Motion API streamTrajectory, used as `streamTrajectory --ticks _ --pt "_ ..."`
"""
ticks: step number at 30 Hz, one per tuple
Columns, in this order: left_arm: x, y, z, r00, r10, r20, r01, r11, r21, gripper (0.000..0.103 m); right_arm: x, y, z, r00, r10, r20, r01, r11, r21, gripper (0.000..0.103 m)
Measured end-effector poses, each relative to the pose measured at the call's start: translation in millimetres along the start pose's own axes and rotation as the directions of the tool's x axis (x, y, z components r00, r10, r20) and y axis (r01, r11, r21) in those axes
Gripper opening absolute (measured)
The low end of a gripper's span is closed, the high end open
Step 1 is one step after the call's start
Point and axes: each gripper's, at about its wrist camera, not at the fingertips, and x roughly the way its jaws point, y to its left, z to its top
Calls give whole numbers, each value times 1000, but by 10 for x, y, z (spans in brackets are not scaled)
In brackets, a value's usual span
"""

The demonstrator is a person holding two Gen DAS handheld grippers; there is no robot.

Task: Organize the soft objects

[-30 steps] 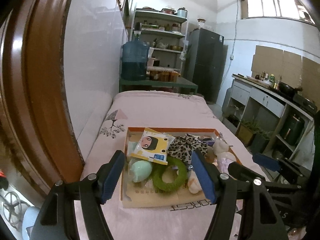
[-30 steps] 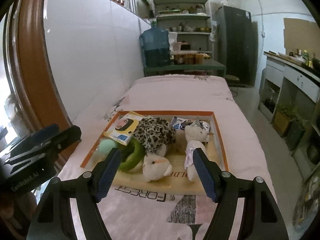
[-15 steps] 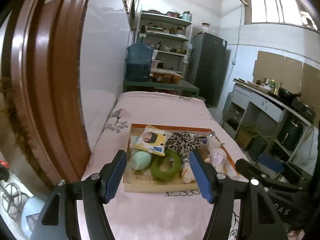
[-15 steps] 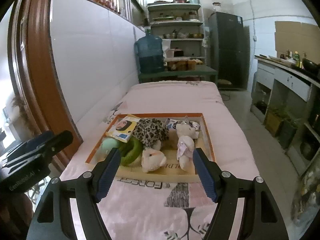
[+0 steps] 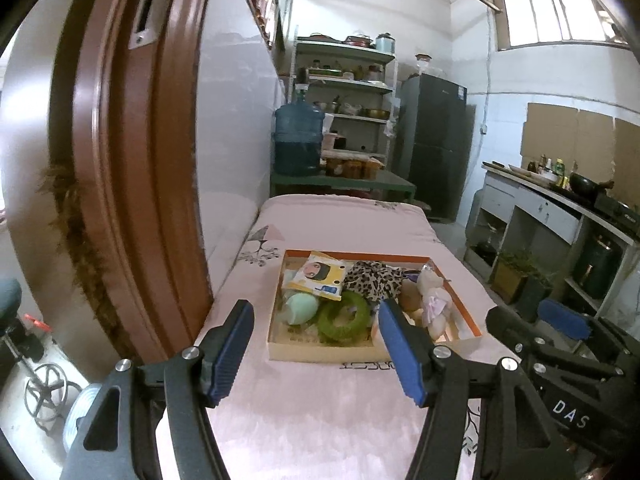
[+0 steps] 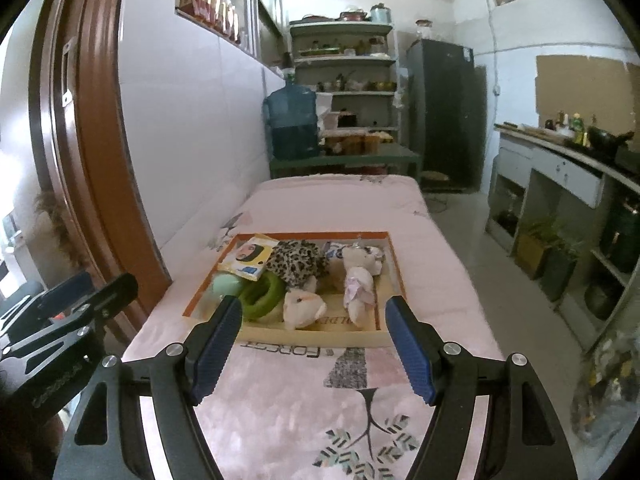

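Observation:
A shallow cardboard box (image 5: 360, 354) (image 6: 312, 334) with an orange rim lies on the pink bedspread. It holds a green ring (image 5: 344, 318) (image 6: 262, 292), a mint egg-shaped toy (image 5: 302, 308) (image 6: 224, 284), a yellow packet (image 5: 320, 276) (image 6: 250, 258), a leopard-print soft item (image 5: 374, 280) (image 6: 296, 262), and white plush animals (image 5: 432, 300) (image 6: 358, 280) (image 6: 304, 306). My left gripper (image 5: 316, 354) is open and empty, short of the box. My right gripper (image 6: 312, 350) is open and empty, also short of it.
A brown door frame (image 5: 120, 160) stands close on the left. The white tiled wall (image 6: 192, 140) runs along the bed. A blue water jug (image 5: 298, 140), shelves and a dark fridge (image 5: 436, 144) stand beyond the bed. A kitchen counter (image 6: 560, 160) is at the right.
Both grippers have pulled back from the box and risen; the box now looks smaller and farther. Both stay open and empty. The toys have not moved.

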Motion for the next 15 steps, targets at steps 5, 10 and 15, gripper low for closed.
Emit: streamTrajectory --ticks 5,10,15 --pt "-158 -31 -49 1000 26 0 -26 1000 -8 65 -215 42 -69 1000 -19 20 19 1000 25 76" --pt "-320 -55 -116 999 48 -10 -48 999 -6 65 -422 86 -145 999 -25 31 23 998 53 76" --pt "-465 -84 -151 999 35 -9 -35 999 -1 65 -595 137 -215 997 -72 27 71 995 68 76"
